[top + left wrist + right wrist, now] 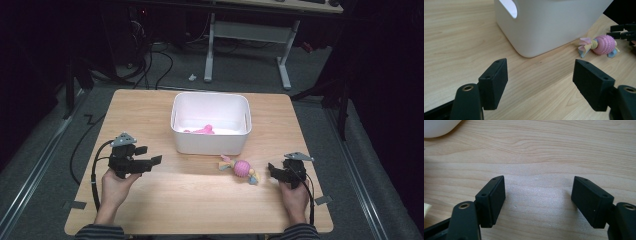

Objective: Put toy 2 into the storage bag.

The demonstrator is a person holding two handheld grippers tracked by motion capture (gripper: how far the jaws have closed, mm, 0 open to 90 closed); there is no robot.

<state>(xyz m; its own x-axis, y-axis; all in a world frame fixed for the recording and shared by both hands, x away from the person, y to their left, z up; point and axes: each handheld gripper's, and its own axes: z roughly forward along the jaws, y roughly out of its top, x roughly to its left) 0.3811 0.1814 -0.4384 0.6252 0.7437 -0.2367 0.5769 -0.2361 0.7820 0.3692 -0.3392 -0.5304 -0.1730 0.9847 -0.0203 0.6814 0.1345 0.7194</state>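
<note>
A pink spiky ball toy (pixel 241 169) with pastel cloth ends lies on the wooden table (pixel 165 210), just in front of a white bin (pixel 210 142). A pink object (pixel 202 130) lies inside the bin. My left gripper (pixel 150 155) hovers at the table's left, open, aimed toward the bin's near corner (pixel 544 32). In the left gripper view its jaws (pixel 540 68) are wide apart with bare wood between them, and the ball toy (pixel 602 45) lies farther off. My right gripper (pixel 272 170) sits just right of the toy, open (pixel 539 183), over bare wood.
The bin stands at the table's middle back. The other gripper's black jaws (pixel 624 31) show beyond the toy in the left gripper view. A corner of the bin (pixel 436 127) shows at the top left of the right gripper view. Dark floor, cables and a desk frame (pixel 247 50) lie beyond the table.
</note>
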